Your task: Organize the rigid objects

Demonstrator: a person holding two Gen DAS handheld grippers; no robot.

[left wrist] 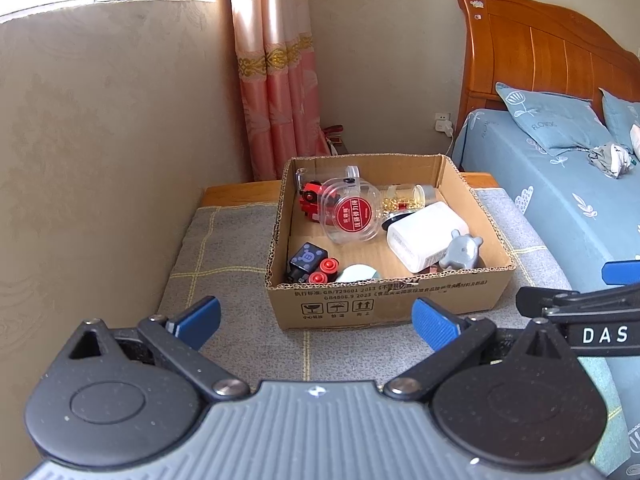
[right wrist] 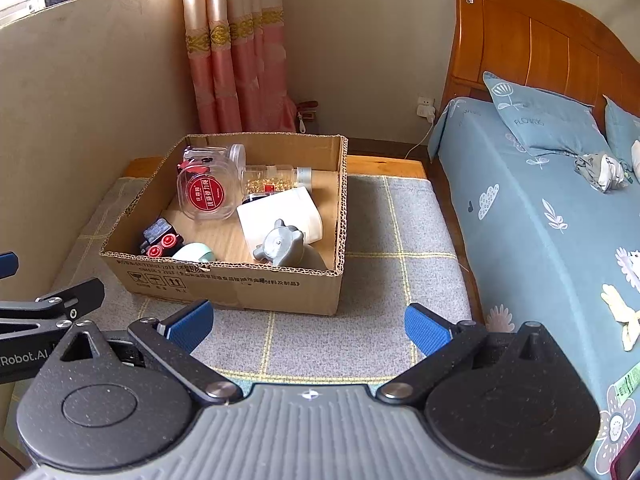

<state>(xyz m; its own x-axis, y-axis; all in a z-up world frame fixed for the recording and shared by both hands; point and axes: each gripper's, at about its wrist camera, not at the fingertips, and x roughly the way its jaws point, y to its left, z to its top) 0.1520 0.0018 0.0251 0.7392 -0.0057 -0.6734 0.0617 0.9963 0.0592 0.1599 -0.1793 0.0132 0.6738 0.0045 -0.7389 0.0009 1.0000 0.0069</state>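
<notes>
From the left wrist camera, the left gripper (left wrist: 316,322) is hanging over the grey checked mat (left wrist: 224,264) with its blue-padded fingers (left wrist: 198,318) spread wide and nothing between them. The cardboard box (left wrist: 384,300) is sitting on that mat just ahead of the fingertips, and everything is being placed from it. Inside, toward the box's far wall, a clear jar with a red label (left wrist: 352,214) is lying on its side, with a red toy (left wrist: 310,196) tucked behind it. A small bottle of gold bits (left wrist: 408,196) is lying to the jar's right. A white box-shaped item (left wrist: 424,236) is resting near the middle, and a grey animal figure (left wrist: 462,254) is standing against the box's right wall. In the box's near left corner, a black cube with red buttons (left wrist: 310,266) is sitting beside a pale round lid (left wrist: 358,274). Part of the right gripper (left wrist: 580,312) is poking in at the box's right.

Switching to the right wrist camera, the right gripper (right wrist: 308,328) is likewise gaping wide and carrying nothing, poised over the mat (right wrist: 380,240) just short of the box (right wrist: 240,284). The jar (right wrist: 206,196), the bottle (right wrist: 276,178), the white item (right wrist: 292,212), the grey figure (right wrist: 280,246), the black cube (right wrist: 160,238) and the pale lid (right wrist: 196,254) are all lying inside the box; the red toy is mostly hidden behind the jar here. A blue-sheeted bed (right wrist: 540,208) is running along well to the box's right.
</notes>
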